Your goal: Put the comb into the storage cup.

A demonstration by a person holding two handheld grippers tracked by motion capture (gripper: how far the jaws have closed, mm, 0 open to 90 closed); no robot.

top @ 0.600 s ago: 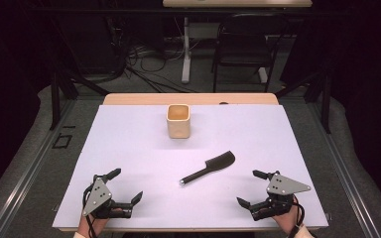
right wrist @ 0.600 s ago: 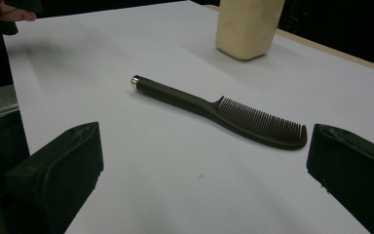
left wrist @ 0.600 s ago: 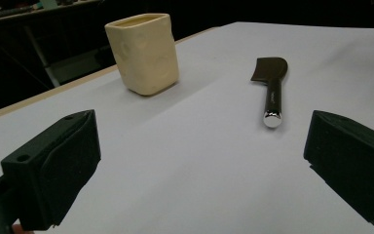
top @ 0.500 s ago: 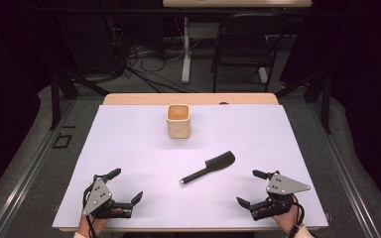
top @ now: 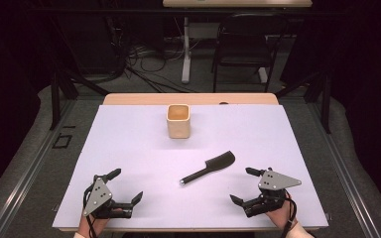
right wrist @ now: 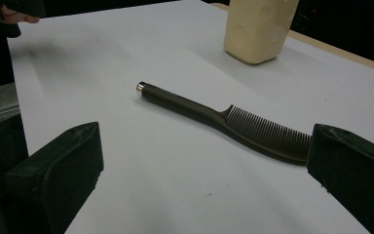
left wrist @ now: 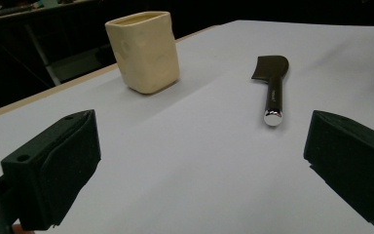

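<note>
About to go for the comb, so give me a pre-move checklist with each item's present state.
1. Right gripper jaws open, nothing between them: ok.
2. Left gripper jaws open, nothing between them: ok.
3. Comb lies flat on the white table, apart from both grippers: ok.
4. Comb handle free to grasp: ok.
5. Cream cup upright, well apart from the comb: ok.
6. Cup's contents: cannot tell.
</note>
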